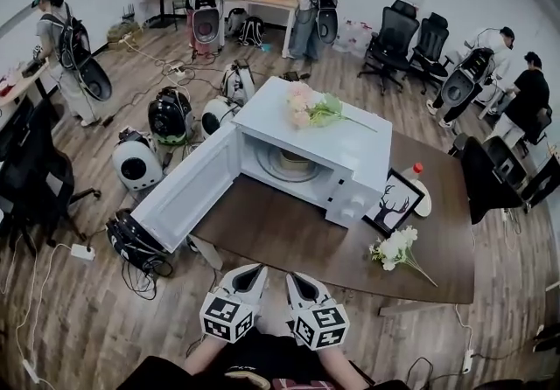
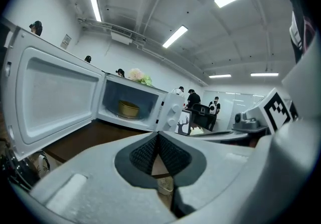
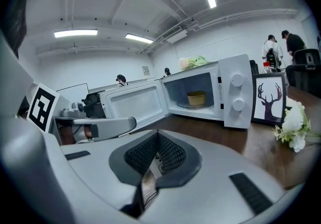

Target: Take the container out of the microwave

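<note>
Head view: the round tan container sits inside the open white microwave, at twelve o'clock from your grippers. Your left gripper and right gripper are both closed and empty. Reach in without opening them and you will likely shove the container backward.

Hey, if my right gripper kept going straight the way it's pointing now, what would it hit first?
Most likely the bare brown table top, short of the open microwave: the right gripper, jaws shut, aims slightly down at it. The container sits further back inside, though depth is hard to judge.
</note>
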`<state>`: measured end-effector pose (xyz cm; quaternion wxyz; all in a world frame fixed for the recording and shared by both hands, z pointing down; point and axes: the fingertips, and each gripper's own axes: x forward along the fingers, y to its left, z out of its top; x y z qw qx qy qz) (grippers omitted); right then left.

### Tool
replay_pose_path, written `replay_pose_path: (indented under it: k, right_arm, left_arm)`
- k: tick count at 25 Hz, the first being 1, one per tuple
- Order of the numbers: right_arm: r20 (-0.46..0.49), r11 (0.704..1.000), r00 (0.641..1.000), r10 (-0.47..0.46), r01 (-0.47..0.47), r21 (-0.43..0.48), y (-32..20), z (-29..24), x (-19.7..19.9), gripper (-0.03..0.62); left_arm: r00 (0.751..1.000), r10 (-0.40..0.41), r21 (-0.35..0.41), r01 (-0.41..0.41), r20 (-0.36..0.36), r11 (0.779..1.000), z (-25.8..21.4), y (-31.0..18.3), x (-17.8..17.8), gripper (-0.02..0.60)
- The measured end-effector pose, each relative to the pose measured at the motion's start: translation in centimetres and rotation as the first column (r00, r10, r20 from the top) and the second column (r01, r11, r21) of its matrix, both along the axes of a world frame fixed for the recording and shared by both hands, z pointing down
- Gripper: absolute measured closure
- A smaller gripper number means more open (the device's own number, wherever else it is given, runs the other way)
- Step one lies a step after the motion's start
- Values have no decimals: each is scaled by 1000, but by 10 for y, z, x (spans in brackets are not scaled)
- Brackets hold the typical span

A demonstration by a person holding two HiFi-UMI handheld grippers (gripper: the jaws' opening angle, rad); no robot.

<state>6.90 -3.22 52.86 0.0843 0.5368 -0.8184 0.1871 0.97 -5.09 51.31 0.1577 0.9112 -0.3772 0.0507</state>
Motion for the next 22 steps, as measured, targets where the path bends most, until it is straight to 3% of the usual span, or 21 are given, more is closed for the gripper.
replay_pose_path:
  k: [5,9,13,22]
  right_arm:
    - [-48,999,998,34,-33,15,-25,-2,-4,586]
    - [-72,999,996,51,-50,19,-44,-3,-11,586]
    - [-84,998,995,59,-58,25,-62,-2,-21,586]
    - [-129,999,991,44,-40,32,-96,-1,-28,586]
  left_arm:
    - [1000,26,-7,-26,6,1000,2,-24,-9,572]
    - [999,26,-37,-27,-44,999,-2,-45,-18,572]
    - [998,64,9,-64,-5,998,-6,-60,-21,572]
    - [1000,29,-9,-29,5,1000,1,-89,-39,572]
